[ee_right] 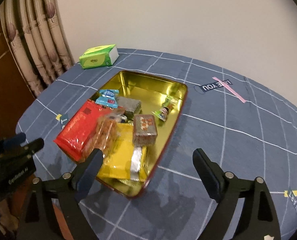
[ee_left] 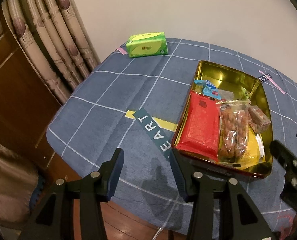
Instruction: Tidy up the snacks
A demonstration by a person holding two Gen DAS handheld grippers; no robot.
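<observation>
Late in the tidying, by the look of it: snacks piled in the gold tin (ee_right: pixel 169 120) on the checked tablecloth (ee_left: pixel 112 100). Left gripper (ee_left: pixel 146 172) wide open, empty, tin just right of its jaws. Right gripper (ee_right: pixel 148 172) likewise (nothing held), straddling the tin's near corner. Next, probably: settling the overhanging red packet (ee_right: pixel 78 132).
</observation>
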